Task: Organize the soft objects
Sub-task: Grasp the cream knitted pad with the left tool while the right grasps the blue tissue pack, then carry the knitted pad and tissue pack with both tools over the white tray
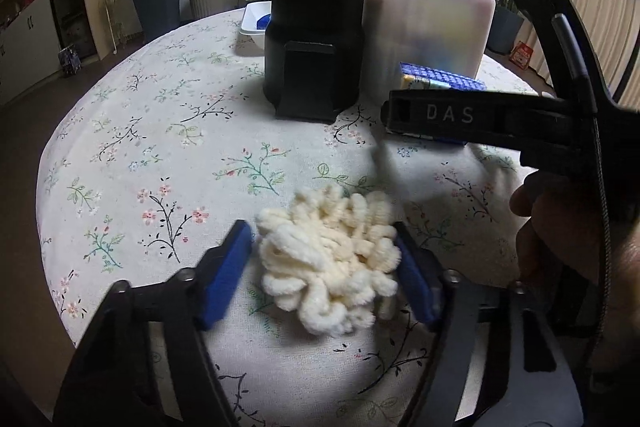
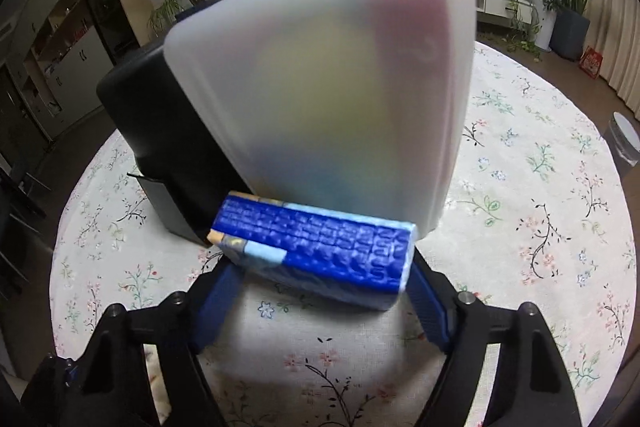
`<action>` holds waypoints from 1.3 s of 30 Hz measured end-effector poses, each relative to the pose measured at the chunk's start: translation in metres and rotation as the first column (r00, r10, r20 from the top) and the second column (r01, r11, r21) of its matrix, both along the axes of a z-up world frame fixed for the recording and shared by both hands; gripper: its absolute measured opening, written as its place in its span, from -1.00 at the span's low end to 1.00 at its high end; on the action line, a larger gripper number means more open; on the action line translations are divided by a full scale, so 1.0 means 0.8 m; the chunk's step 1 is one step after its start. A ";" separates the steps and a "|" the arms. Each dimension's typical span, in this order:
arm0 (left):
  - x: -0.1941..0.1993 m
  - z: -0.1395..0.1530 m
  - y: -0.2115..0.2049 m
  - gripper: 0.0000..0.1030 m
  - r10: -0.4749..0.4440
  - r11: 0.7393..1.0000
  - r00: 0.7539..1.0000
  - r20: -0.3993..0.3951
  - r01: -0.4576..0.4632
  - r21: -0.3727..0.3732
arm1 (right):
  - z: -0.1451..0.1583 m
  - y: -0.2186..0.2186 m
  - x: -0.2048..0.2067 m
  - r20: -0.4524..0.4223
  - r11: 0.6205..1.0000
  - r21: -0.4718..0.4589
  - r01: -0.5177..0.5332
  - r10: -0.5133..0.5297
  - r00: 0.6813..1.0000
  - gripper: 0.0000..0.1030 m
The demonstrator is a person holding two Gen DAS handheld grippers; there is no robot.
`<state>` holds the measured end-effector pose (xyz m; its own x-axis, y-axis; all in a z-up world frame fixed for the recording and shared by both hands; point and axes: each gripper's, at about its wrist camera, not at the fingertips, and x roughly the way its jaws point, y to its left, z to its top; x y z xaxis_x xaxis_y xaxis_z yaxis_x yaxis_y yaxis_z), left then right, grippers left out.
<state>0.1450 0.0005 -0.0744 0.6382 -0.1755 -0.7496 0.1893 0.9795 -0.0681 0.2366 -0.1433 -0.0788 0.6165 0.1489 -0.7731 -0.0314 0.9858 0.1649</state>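
A cream fluffy yarn-like soft piece [image 1: 334, 259] lies on the flowered tablecloth between the blue pads of my left gripper [image 1: 326, 267]. The right pad touches it; the left pad stands a little apart, so the jaws are open around it. My right gripper [image 2: 320, 291] holds a blue textured sponge pack [image 2: 320, 247] between its blue pads, lifted above the table in front of a frosted white plastic box [image 2: 320, 95]. In the left wrist view the right gripper's black body [image 1: 500, 119] hides most of the sponge pack [image 1: 440, 81].
A black cylindrical container [image 1: 316, 39] stands mid-table beside the frosted box [image 1: 432, 23]. A white tray with something blue in it [image 1: 254, 21] sits at the far edge. The round table [image 1: 120, 131] drops off on all sides. Potted plants stand behind it.
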 end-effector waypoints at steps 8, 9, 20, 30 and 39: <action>0.004 0.003 -0.007 -0.45 -0.028 0.999 1.000 -0.010 0.028 -0.022 | 0.003 -0.013 -0.018 -0.003 0.999 0.015 -0.029 0.029 1.000 0.46; 0.004 0.005 -0.006 -0.47 -0.029 0.999 1.000 -0.010 0.028 -0.027 | 0.004 -0.016 -0.022 -0.005 0.999 0.018 -0.037 0.037 0.999 0.45; -0.013 0.018 -0.009 -0.54 -0.039 0.999 0.999 -0.001 0.039 -0.024 | 0.026 -0.056 -0.084 -0.002 0.996 0.017 -0.083 0.083 0.997 0.45; -0.028 0.039 -0.011 -0.54 -0.048 0.999 0.999 0.019 0.048 -0.013 | 0.035 -0.057 -0.112 -0.010 0.993 0.013 -0.115 0.115 0.993 0.45; -0.035 0.085 0.006 -0.53 -0.080 0.996 0.996 0.031 0.081 -0.029 | 0.067 -0.081 -0.131 -0.012 0.989 -0.008 -0.150 0.150 0.989 0.45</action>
